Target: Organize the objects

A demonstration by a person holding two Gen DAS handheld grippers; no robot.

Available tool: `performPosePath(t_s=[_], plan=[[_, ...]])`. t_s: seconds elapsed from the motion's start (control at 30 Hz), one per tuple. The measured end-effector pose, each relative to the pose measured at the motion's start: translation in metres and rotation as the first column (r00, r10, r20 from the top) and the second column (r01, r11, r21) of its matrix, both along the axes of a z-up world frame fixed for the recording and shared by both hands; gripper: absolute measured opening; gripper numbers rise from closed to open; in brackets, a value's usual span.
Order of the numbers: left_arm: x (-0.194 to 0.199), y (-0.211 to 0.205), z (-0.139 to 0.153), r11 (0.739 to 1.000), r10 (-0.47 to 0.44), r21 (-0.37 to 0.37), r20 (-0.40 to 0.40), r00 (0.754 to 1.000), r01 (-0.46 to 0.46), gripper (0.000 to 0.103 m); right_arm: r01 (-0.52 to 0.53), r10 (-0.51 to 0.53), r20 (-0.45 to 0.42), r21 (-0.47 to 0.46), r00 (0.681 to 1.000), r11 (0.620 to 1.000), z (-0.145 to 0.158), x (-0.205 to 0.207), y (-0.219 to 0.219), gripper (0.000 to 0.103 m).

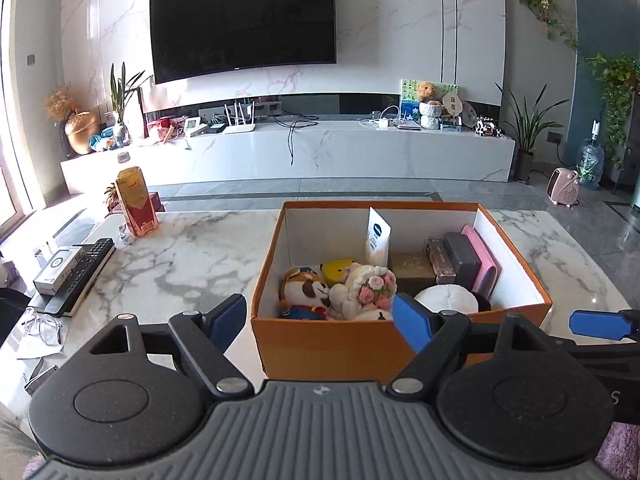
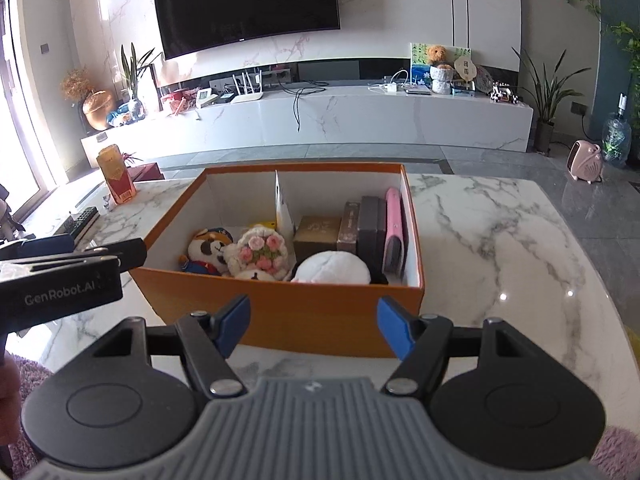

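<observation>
The orange box sat mid-desk, toys left of its divider, cases right. Our left tongs and right tongs hung open and empty just before its near wall. We judged sorting nearly done; next, pick any stray.

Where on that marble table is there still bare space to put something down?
Right of the orange cardboard box, the white marble table is bare to its edge. Another free patch lies between the box and the black remote control. The far left is crowded: orange bottle, small white box, eyeglasses.
</observation>
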State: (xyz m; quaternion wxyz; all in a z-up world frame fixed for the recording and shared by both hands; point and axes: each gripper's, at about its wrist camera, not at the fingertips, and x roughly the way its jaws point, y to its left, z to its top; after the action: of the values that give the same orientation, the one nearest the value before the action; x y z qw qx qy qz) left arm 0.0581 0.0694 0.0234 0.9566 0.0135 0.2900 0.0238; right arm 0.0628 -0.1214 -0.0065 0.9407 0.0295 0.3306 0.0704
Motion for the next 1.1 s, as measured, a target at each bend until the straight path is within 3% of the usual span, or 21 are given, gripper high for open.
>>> performPosePath(t_s=[0.4,1.1], plan=[[-0.017,-0.007,-0.018,1.0,0.009,0.02,-0.043,0.999,-0.008,0.095,0.017,-0.018,-0.034,-0.014,0.999,1.0,-0.015,-0.011,0.0,0.072],[-0.019,-0.014,-0.023,1.0,-0.006,0.023,-0.062,0.998,0.007,0.095,0.018,-0.019,-0.046,-0.03,0.999,0.999,-0.022,-0.013,-0.002,0.078]])
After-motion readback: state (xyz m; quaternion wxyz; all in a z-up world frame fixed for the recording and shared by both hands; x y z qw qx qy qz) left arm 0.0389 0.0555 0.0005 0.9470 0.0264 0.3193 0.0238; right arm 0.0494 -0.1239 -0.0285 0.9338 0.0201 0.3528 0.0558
